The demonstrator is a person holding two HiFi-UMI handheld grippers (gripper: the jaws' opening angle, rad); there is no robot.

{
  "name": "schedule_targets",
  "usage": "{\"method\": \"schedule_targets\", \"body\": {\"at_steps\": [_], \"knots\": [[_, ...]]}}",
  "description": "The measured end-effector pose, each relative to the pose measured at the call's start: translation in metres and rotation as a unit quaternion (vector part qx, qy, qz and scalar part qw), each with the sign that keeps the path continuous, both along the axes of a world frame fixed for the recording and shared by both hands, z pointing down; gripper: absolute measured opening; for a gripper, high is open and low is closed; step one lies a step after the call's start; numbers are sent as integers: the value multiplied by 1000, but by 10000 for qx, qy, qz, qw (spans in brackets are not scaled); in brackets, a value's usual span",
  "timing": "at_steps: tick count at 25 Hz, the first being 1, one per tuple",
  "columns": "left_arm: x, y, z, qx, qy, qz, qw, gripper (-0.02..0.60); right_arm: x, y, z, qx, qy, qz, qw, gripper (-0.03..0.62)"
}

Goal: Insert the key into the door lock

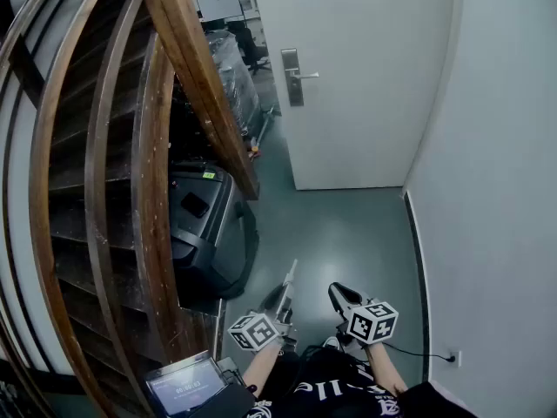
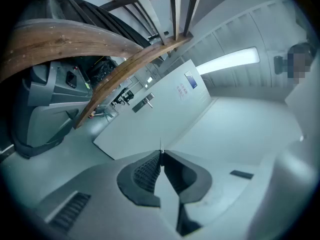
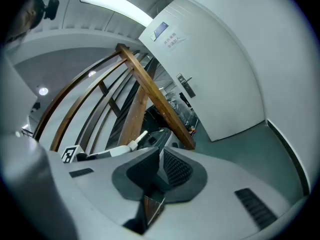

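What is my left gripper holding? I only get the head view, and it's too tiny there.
Observer: In the left gripper view, the left gripper has its fingers pressed together on a thin metal sliver poking past the tips, probably the key seen edge-on.
Operator: Is the other one holding something too?
Observer: No. In the right gripper view, the right gripper has its fingers meeting with nothing between them.
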State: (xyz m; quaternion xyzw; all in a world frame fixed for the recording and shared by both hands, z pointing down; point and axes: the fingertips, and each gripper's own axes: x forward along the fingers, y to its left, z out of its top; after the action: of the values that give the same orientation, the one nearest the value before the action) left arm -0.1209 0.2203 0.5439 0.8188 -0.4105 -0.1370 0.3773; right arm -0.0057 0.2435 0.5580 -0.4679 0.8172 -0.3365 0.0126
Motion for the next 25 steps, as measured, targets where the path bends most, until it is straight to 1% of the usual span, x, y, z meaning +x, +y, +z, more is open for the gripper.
{"method": "schedule_targets", "body": {"at_steps": [7, 11, 13, 17, 20, 25], "knots": [[20, 7, 2, -58, 180, -31, 9998, 23, 15, 4, 5, -15, -42, -45, 10000, 37], [19, 5, 6, -174, 247, -63, 9995, 23, 13, 2, 13, -113, -104, -76, 9999, 37], [14, -3, 7, -190, 230, -152, 9994, 23, 12, -3, 15, -148, -120, -96, 9998, 37], [12, -33, 8, -218, 324, -224, 9990, 23, 11, -25, 18, -186, -106, -98, 9997, 37], [16, -63, 11, -256, 465, -146, 9985, 23, 14, -53, 18, -193, -57, -33, 9998, 37], [11, -139, 2, -127, 422, -48, 9990, 23, 8, -122, 6, -83, -29, 66, 9999, 37]]}}
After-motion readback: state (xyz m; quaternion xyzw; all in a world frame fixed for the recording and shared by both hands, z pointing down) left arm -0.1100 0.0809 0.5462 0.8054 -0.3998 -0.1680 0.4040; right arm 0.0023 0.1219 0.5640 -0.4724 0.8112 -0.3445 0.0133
